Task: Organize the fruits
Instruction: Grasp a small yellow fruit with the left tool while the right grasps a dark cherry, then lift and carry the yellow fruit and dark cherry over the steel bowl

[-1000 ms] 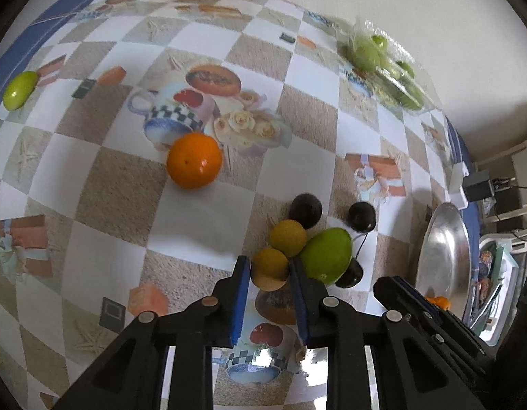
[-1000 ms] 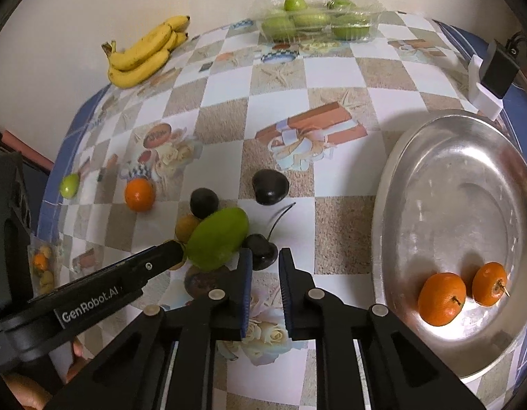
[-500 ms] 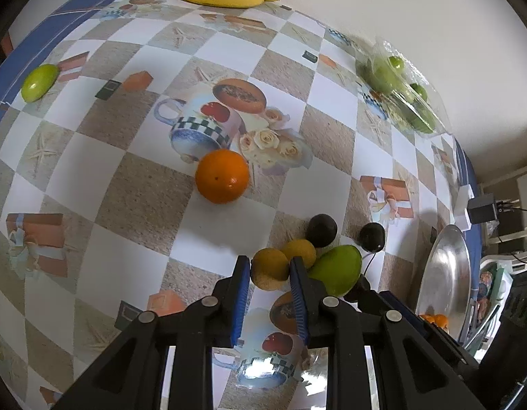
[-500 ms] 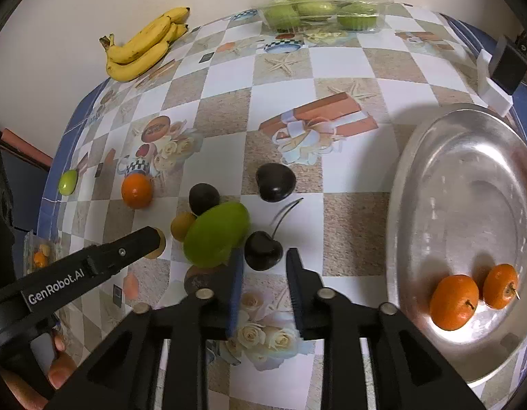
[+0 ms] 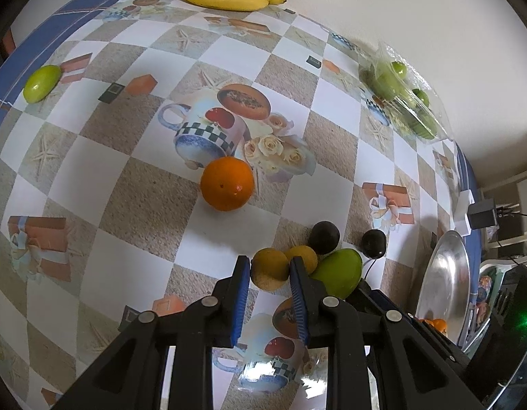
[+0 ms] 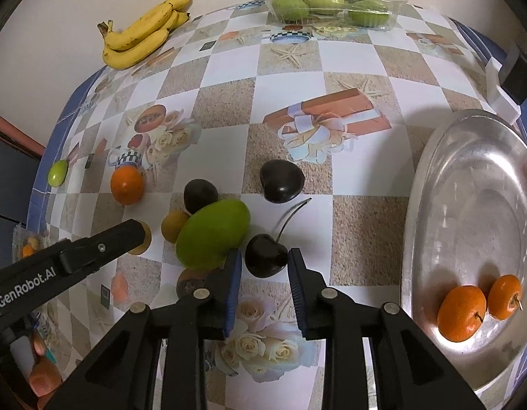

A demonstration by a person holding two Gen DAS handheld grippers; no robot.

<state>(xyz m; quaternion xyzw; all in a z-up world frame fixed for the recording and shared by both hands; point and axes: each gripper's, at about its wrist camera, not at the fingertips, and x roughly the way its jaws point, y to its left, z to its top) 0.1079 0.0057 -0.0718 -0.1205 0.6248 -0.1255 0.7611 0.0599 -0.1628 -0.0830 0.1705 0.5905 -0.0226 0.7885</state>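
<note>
Left gripper [image 5: 268, 271] — lower centre of the left wrist view, fingers clenched on a yellow-brown round fruit [image 5: 269, 268], its twin [image 5: 302, 256] just behind the right finger. Right gripper [image 6: 264, 261] — lower centre of the right wrist view, pads flanking a dark cherry [image 6: 265, 254] and almost touching it, a sliver of gap showing each side; not gripping. Green mango [image 6: 214, 234] touches the cherry's left. Silver tray [image 6: 420, 212] at right edge holds two mandarins [image 6: 461, 312]. Loose orange [image 5: 227, 183] mid-table.
</note>
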